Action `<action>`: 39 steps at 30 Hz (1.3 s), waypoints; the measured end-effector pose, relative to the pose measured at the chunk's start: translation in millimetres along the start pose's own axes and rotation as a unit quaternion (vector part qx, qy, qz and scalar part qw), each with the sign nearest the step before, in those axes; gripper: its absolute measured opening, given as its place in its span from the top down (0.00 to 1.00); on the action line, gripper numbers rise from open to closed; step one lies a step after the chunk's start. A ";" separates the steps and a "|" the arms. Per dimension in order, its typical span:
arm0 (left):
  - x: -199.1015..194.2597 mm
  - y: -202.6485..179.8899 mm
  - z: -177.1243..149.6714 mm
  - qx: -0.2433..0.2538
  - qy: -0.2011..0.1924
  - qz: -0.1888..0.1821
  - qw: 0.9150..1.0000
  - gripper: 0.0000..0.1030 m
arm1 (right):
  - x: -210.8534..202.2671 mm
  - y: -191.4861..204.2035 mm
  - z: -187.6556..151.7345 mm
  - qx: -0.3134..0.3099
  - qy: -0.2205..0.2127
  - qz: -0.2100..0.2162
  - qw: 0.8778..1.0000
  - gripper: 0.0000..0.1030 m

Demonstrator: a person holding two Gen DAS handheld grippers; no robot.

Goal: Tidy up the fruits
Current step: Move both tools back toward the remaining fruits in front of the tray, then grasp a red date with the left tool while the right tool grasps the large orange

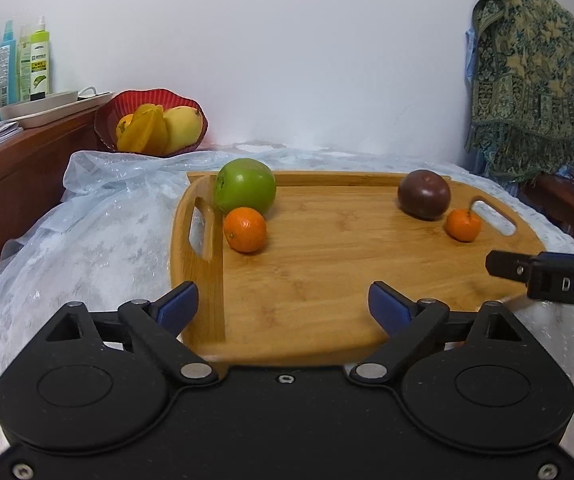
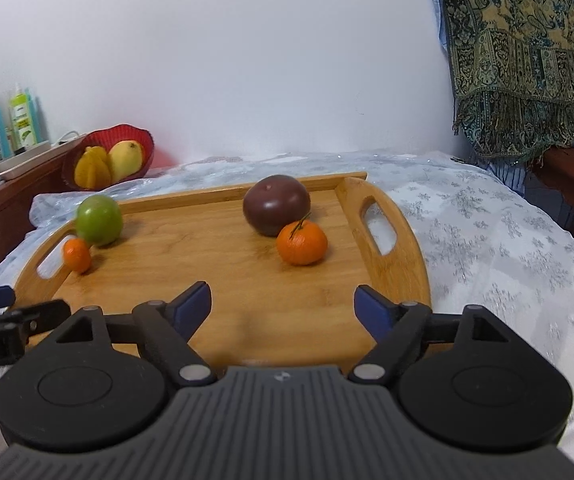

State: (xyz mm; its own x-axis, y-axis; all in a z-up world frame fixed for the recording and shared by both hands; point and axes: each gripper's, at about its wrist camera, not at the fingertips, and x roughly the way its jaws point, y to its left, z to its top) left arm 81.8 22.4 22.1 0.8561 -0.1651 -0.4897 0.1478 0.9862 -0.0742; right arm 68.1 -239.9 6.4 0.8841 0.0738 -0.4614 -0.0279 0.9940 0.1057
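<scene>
A wooden tray (image 1: 327, 300) (image 2: 207, 264) lies on the bed. At its left end sit a green apple (image 1: 245, 191) (image 2: 99, 220) and a small orange (image 1: 245, 229) (image 2: 76, 255), touching. At its right end a dark purple fruit (image 1: 424, 194) (image 2: 276, 205) stands behind a second orange (image 1: 463, 225) (image 2: 302, 242) with a stem. My left gripper (image 1: 283, 304) hangs open over the tray's near left part, nothing between its blue pads. Over the near right part my right gripper (image 2: 283, 306) is open and empty too. Each gripper's finger shows at the edge of the other's view.
A red bowl (image 1: 151, 122) (image 2: 109, 158) with yellow fruits, a mango and a starfruit among them, stands at the back left on crinkled plastic sheet (image 1: 99, 208). A wooden cabinet (image 1: 15, 184) with bottles is at the left. A patterned cloth (image 1: 527, 80) hangs at the right over dark furniture.
</scene>
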 end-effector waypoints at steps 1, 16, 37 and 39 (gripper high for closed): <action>-4.3 -0.5 -3.3 0.000 -0.002 -0.002 1.000 0.10 | -5.0 0.8 -4.0 -0.002 -0.002 0.001 1.000 0.14; -56.5 -14.1 -51.6 0.019 -0.025 -0.047 0.998 0.06 | -62.6 7.3 -47.0 -0.012 -0.023 0.026 0.999 0.12; -55.0 -35.6 -69.6 0.038 0.031 -0.126 0.991 0.74 | -89.7 19.5 -71.6 -0.041 -0.015 0.034 0.998 0.10; -51.8 -38.5 -68.6 0.041 0.030 -0.126 0.991 0.77 | -90.9 19.2 -72.3 -0.040 -0.015 0.037 0.998 0.10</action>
State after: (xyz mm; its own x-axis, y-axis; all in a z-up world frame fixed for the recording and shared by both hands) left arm -2.2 -6.3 -9.3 0.7559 -0.4036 -0.5155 0.3962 0.9088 -0.1307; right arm -46.5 -221.7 -13.3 0.8916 0.1466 -0.4285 -0.1299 0.9892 0.0682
